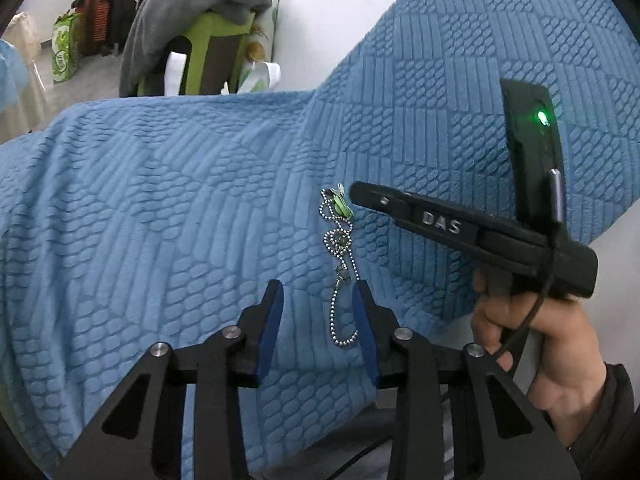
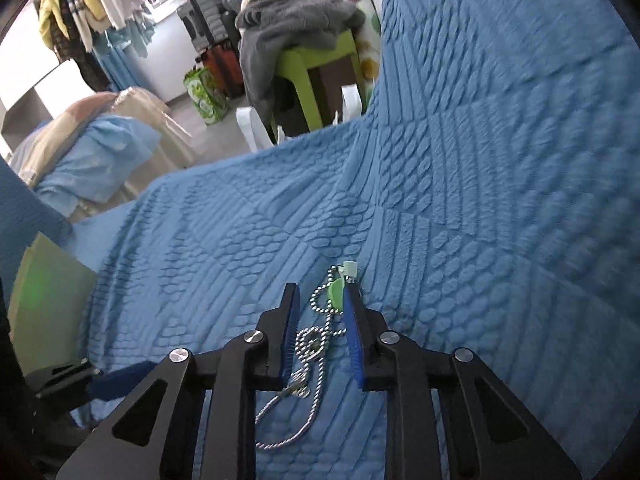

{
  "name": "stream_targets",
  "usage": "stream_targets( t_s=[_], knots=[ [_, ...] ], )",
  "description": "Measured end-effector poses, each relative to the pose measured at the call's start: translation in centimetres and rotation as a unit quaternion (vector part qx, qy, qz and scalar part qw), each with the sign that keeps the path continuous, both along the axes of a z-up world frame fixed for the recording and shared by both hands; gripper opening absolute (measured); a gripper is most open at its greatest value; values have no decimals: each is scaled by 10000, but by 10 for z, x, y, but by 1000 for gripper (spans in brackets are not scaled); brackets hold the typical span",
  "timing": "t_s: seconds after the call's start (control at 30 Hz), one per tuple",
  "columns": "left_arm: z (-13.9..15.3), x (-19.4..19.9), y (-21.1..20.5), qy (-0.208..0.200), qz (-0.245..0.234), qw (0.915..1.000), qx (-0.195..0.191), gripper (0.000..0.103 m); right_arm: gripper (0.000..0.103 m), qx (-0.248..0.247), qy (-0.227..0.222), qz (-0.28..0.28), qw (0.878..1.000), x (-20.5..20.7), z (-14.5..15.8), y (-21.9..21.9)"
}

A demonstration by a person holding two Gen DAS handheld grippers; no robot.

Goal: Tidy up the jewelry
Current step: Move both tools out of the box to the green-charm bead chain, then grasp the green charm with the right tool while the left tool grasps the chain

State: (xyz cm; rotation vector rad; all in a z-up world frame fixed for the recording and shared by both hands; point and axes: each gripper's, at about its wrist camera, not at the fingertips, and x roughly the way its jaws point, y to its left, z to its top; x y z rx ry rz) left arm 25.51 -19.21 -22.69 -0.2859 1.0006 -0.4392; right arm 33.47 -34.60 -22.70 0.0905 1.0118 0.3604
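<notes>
A silver ball-chain necklace [image 1: 340,240] with a small green pendant [image 1: 342,204] lies in loops on the blue quilted cover [image 1: 160,220]. My left gripper [image 1: 318,285] stands open over the chain's near end; its blue pads are either side of the chain and not pressing it. My right gripper [image 1: 354,194], held by a hand [image 1: 540,340], comes in from the right with its tip at the pendant. In the right wrist view, my right gripper [image 2: 320,292] is open astride the necklace [image 2: 316,340], and the green pendant [image 2: 335,292] sits against its right pad. The left gripper's fingers [image 2: 120,378] show at lower left.
The cover rises into a padded back [image 1: 480,40] on the right. Beyond its far edge stand a green stool heaped with grey clothes [image 2: 304,68], a green bag [image 2: 206,96] and suitcases. A pale green box [image 2: 44,280] sits at the left.
</notes>
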Motion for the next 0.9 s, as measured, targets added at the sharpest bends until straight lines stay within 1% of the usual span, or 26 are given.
stream_targets(
  t_s=[0.07, 0.27, 0.33, 0.37, 0.4, 0.5, 0.6, 0.67, 0.77, 0.8, 0.9],
  knots=[
    [-5, 3, -3, 45, -18, 10000, 8, 36, 19, -11, 51, 62, 10000, 8, -5, 1],
    [-18, 13, -18, 178, -174, 9997, 24, 36, 19, -400, 195, 196, 9988, 21, -21, 2],
    [-20, 15, -23, 125, -270, 9995, 42, 36, 19, -463, 291, 265, 9982, 24, -29, 3],
    [-20, 18, -26, 91, -314, 9994, 72, 35, 16, -496, 343, 277, 9978, 24, -32, 3],
    [-20, 18, -30, 63, -366, 9992, 121, 35, 13, -454, 340, 285, 9980, 24, -32, 2],
    [-23, 23, -40, 61, -483, 9987, 170, 27, 12, -193, 380, 194, 9989, 23, -28, -5],
    [-29, 28, -45, 96, -532, 9983, 207, 25, 12, 29, 135, 52, 9999, 21, -16, -13],
    [-32, 29, -47, 94, -570, 9980, 270, 25, 12, 123, 49, -52, 9999, 18, -11, -19],
    [-37, 33, -51, 100, -632, 9971, 418, 23, 12, 157, -70, -109, 9998, 17, -5, -22],
    [-38, 34, -54, 49, -652, 9966, 500, 20, 12, 151, -114, -127, 9997, 16, -3, -22],
    [-39, 35, -63, -53, -764, 9947, 691, 18, 12, 194, -169, -171, 9995, 15, 2, -23]
  ],
)
